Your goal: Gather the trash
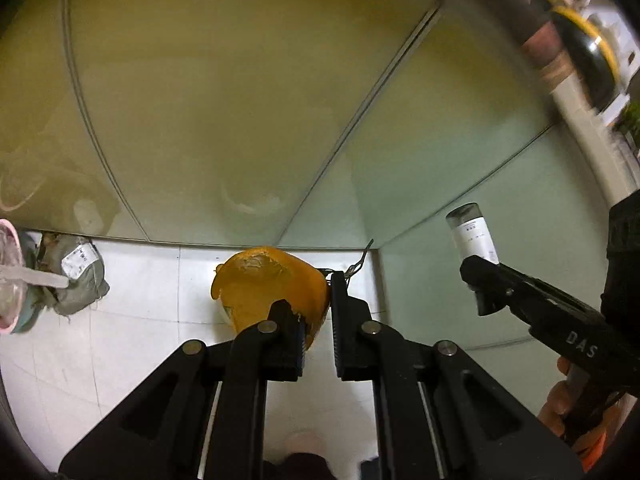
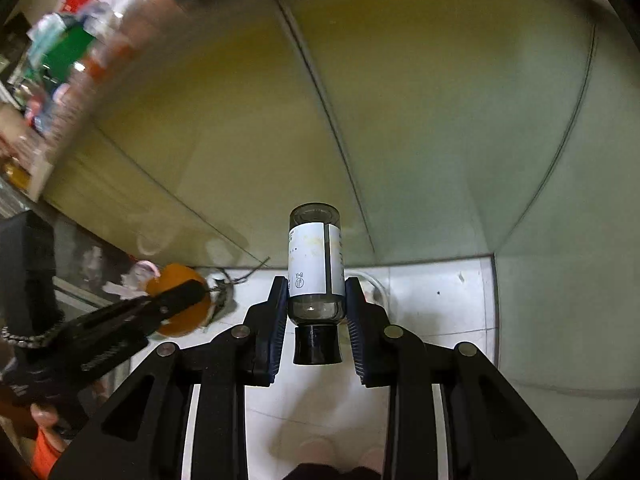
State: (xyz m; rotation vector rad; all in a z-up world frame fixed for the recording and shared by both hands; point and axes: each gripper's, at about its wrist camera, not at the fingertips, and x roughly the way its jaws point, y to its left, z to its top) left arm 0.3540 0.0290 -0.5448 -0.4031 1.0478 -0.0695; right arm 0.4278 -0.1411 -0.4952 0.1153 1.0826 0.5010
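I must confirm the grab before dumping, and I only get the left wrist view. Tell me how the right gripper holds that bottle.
Observer: The right gripper clamps the bottle across its labelled body, with the black cap pointing back toward the hand.
Operator: Report any contents.
Observer: None visible through the clear glass above and below the label.
Operator: Check the floor behind it.
Observer: A clear round rim lies on the white tiles beyond the right finger; I can't tell what it is.
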